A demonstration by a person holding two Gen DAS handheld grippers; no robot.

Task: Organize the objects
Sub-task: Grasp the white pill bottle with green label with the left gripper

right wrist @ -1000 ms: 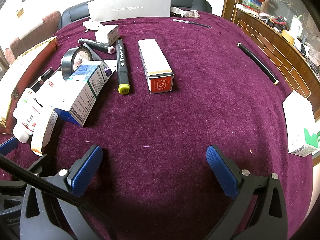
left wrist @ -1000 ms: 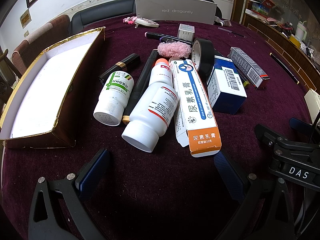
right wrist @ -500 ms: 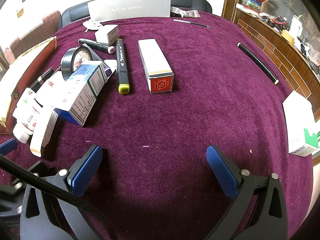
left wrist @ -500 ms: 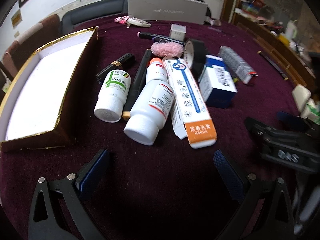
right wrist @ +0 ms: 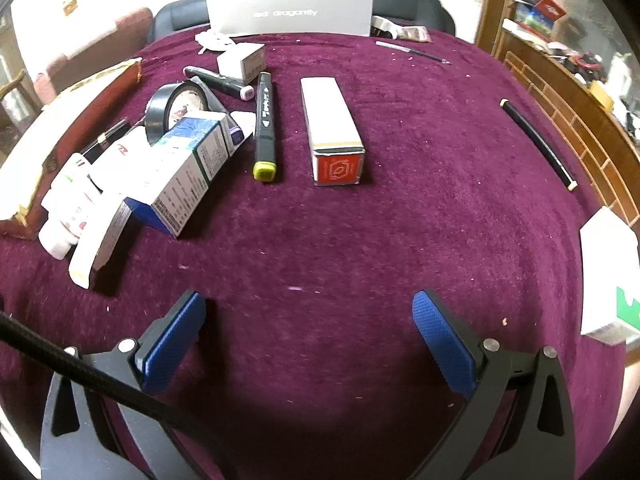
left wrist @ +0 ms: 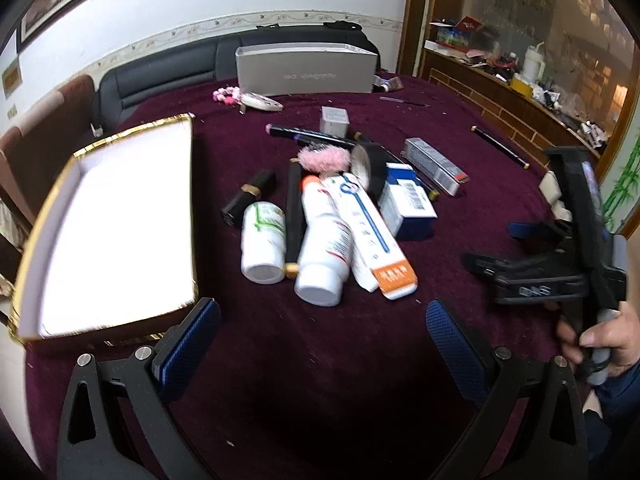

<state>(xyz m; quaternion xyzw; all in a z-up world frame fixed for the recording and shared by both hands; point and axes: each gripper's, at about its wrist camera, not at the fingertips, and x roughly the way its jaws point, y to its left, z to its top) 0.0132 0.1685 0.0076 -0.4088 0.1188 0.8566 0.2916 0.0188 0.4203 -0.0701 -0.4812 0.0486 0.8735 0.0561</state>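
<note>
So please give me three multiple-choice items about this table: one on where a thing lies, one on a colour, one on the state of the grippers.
1. Where does the gold-rimmed box lie relative to the pile of bottles?
A. to its left
B. to its right
C. on top of it

2. What colour is the cap of the black marker beside the long white carton?
A. red
B. yellow-green
C. blue

3. What is the state of the left hand-held gripper and the right hand-held gripper?
A. both shut on a bottle
B. one open, one shut
C. both open and empty

Answers: 1 A, the left wrist view shows the box left of the white bottles. 2 B, the near end is yellow-green. 3 C, blue pads stand wide apart over bare cloth.
</note>
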